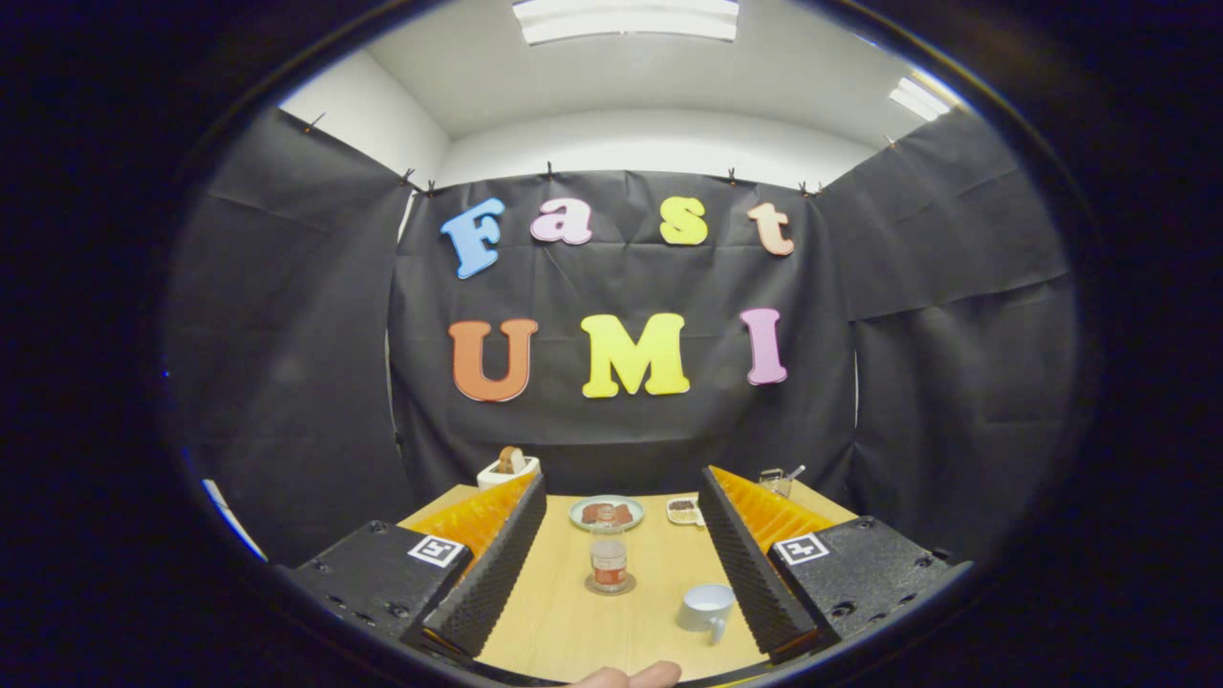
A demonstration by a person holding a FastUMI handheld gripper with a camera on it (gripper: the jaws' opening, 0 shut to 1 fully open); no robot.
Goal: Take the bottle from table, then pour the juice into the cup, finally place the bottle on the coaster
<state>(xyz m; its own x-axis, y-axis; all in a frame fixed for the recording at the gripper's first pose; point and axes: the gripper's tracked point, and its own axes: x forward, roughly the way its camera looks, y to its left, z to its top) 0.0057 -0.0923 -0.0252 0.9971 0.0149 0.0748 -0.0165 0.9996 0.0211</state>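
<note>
Wide-open, empty fingers (611, 564) frame the upright bottle (609, 563) dead ahead on its coaster (611, 586), cup (708, 608) nearer, beside the right finger, on the worktop (564, 621).

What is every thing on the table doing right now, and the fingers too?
gripper: fingers open, holding nothing.
bottle: upright on the coaster, some juice inside.
cup: on the table, opening tipped toward the camera, looks empty.
plate: holds food.
toaster: bread sticking up.
</note>
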